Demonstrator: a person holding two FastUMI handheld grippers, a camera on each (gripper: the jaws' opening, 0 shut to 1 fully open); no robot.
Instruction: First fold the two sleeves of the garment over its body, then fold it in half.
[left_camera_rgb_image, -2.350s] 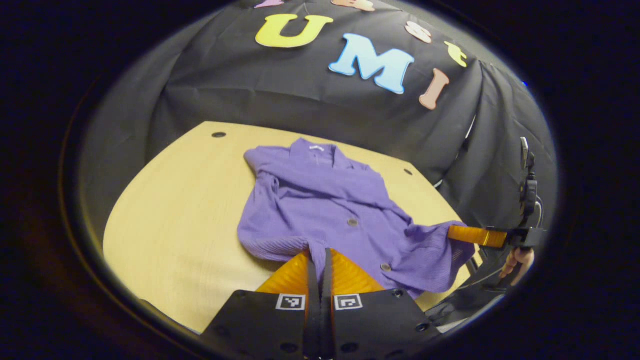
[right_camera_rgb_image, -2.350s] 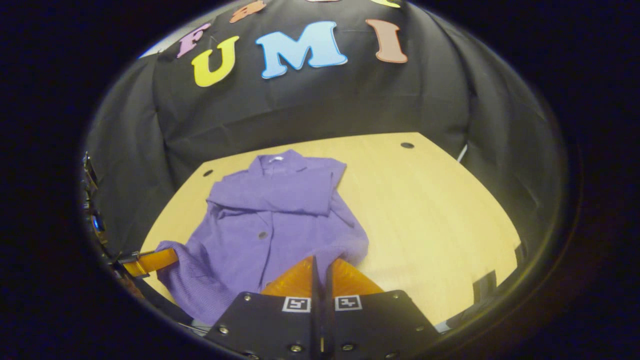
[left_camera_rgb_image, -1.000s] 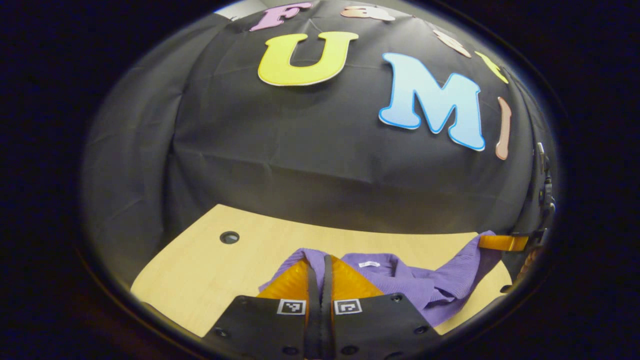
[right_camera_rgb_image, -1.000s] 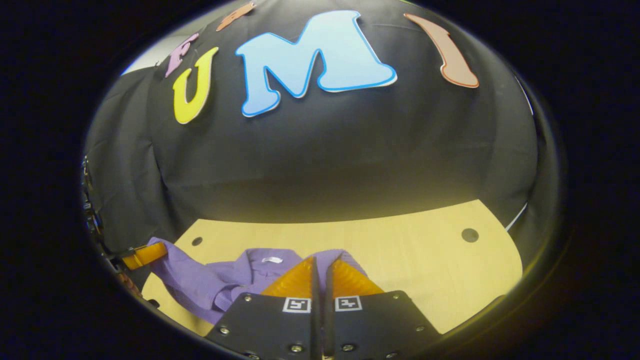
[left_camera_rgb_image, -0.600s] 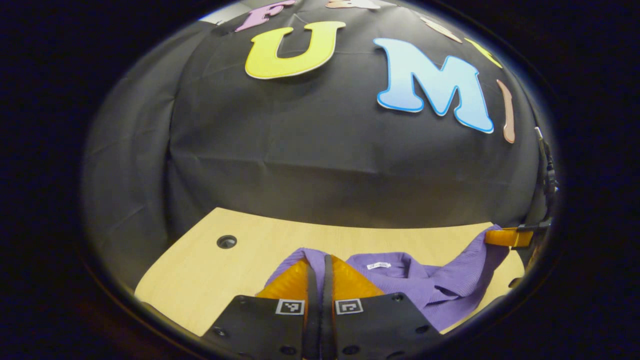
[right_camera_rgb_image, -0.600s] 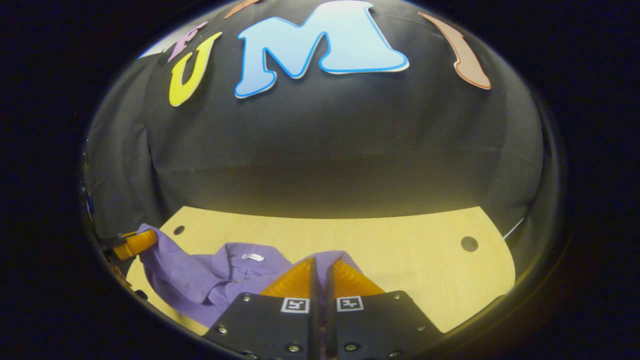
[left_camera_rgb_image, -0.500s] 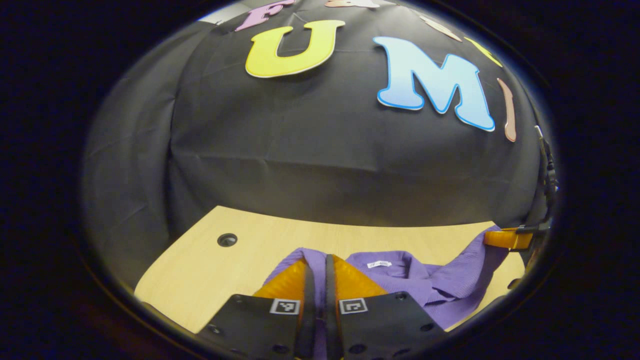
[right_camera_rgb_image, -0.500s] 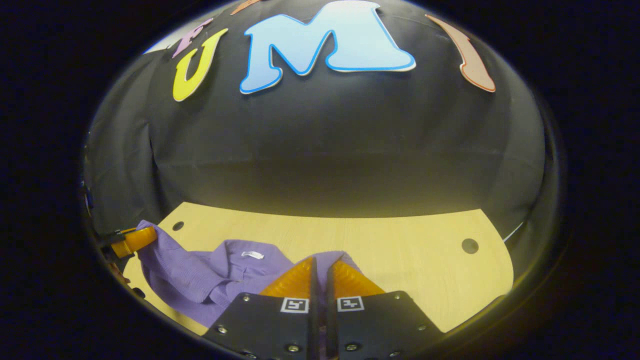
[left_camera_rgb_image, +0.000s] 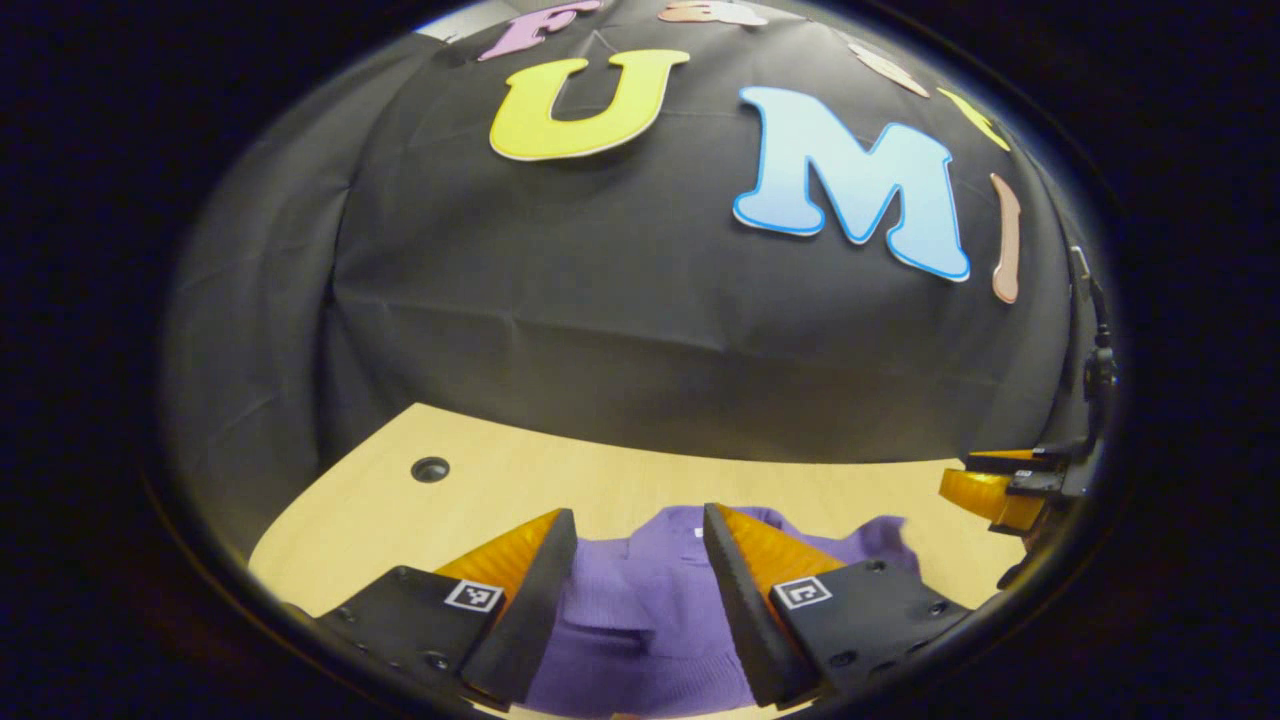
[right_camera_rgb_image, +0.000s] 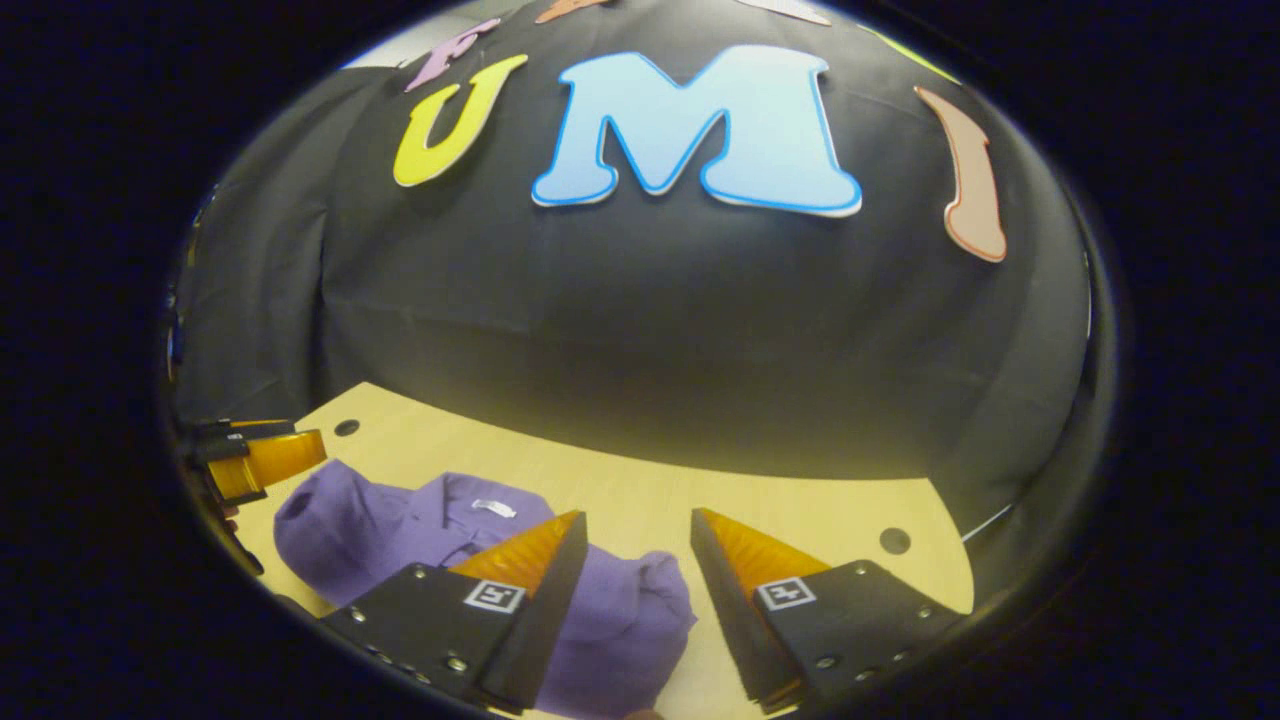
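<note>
Both grippers stand with their jaws spread wide and nothing between them. The left gripper (left_camera_rgb_image: 637, 590) hangs just above the purple garment (left_camera_rgb_image: 640, 620), which lies on the bench (left_camera_rgb_image: 400, 510) near its far edge, under the black cloth wall. The right gripper (right_camera_rgb_image: 630, 590) hovers over the garment's other side, its fingers framing a soft rounded fold of purple cloth. With the jaws apart and the cloth lying loose beneath them, my judgement is that the half-fold has just been laid down and let go; the garment looks bunched rather than flat, so the fold may want smoothing.

The right gripper view gives the fuller picture of the garment: its collar with a small white tag (right_camera_rgb_image: 493, 507), a rounded hump on the left, and the thick folded edge near the fingers. It also catches the left gripper at the far left. The left gripper view shows less cloth, mostly a ribbed stretch between its own fingers, but it shows the right gripper's orange fingers (left_camera_rgb_image: 985, 490) parted at the far right.
</note>
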